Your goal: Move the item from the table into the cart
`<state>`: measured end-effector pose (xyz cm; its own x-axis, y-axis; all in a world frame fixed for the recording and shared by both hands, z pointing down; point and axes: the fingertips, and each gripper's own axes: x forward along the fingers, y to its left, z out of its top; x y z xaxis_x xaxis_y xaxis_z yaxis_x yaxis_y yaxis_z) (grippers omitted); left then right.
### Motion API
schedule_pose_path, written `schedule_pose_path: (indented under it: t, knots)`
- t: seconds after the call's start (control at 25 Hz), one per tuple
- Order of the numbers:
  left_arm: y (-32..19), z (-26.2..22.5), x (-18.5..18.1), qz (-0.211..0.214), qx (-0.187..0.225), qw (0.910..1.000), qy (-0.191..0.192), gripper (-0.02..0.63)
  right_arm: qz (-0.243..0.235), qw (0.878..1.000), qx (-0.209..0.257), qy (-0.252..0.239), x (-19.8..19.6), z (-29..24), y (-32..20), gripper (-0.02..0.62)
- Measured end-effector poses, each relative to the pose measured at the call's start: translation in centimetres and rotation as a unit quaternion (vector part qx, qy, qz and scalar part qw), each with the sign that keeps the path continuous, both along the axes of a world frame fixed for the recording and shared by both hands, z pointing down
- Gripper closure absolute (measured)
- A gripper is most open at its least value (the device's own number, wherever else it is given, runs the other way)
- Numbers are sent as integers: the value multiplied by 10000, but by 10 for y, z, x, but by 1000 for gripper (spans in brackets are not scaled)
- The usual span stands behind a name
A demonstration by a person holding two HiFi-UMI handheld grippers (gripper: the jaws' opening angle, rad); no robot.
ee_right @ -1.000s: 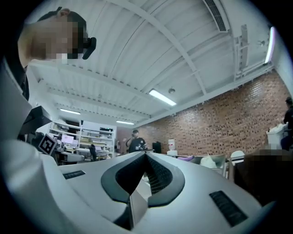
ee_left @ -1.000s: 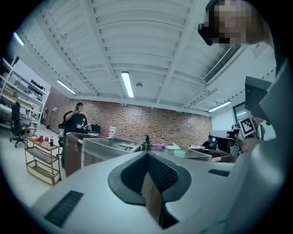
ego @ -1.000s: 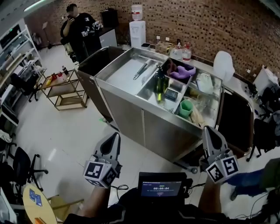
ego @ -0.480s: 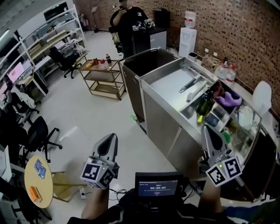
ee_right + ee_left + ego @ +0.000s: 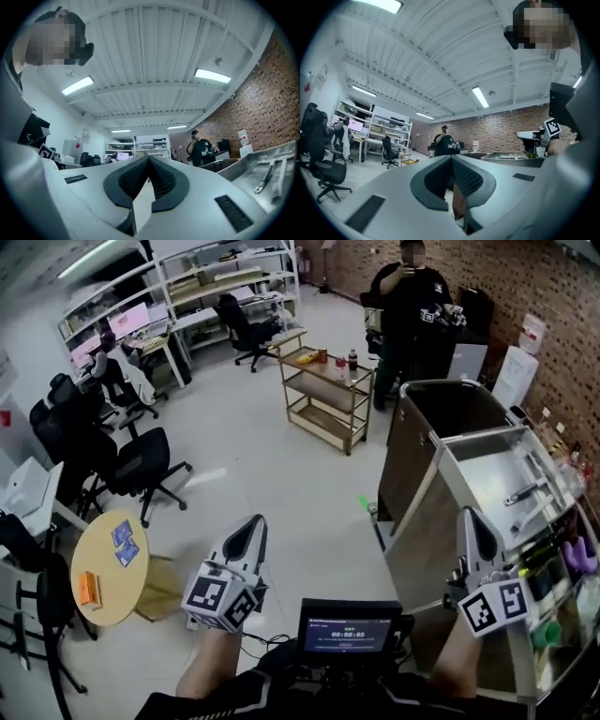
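While the left tongs (image 5: 251, 526) and right tongs (image 5: 472, 519) are closed and empty, the orange item (image 5: 87, 588) lies on the round surface (image 5: 112, 589), well apart from the cart (image 5: 427, 521). The fetch seems not yet begun, so the next move is to approach and open.

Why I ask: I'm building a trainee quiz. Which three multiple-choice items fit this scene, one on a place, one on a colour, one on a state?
1. In the head view, the round table lies:
A) right of the right gripper
B) left of the left gripper
C) between the two grippers

2. The box on that table is:
A) orange
B) green
C) white

3. The grippers' jaws are:
A) both wide apart
B) left shut on a bottle
C) both shut, empty

Answers:
1 B, the table sits at the far left, beyond the left gripper.
2 A, the box shows orange against the pale wood.
3 C, each gripper view shows its jaws together with nothing between.
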<state>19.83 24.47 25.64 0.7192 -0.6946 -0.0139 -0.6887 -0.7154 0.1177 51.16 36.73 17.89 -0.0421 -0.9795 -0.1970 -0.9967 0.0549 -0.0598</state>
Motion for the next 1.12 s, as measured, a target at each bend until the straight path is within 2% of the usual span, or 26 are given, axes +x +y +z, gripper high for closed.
schedule_pose_path:
  t: [0.16, 0.32, 0.44, 0.64, 0.8, 0.96, 1.04, 1.12]
  knots:
    - [-81, 14, -93, -732, -171, 9972, 57, 589, -573, 9984, 0, -20, -71, 3, -123, 589]
    - [-132, 13, -155, -1225, -142, 9924, 39, 589, -1346, 9905, -269, -10, -135, 17, -221, 589]
    - [-178, 27, -198, -1808, -264, 9831, 83, 589, -1931, 9806, -337, 35, -178, 26, -299, 589]
    - [-220, 38, -264, -2785, -322, 9598, -104, 589, -2947, 9551, -274, 122, -250, 40, -409, 589]
    - [-246, 50, -339, -3595, -429, 9321, -117, 589, -3538, 9349, -286, 46, -319, 53, -483, 589]
    - [-261, 51, -431, -4030, -303, 9147, -54, 589, -4139, 9093, -334, 275, -433, 60, -538, 589]
    - [-265, 57, -495, -4247, -263, 9049, -24, 589, -4327, 9004, -357, 292, -504, 68, -561, 589]
    - [-261, 62, -566, -4528, -254, 8912, 24, 589, -4573, 8879, -406, 293, -583, 77, -578, 589]
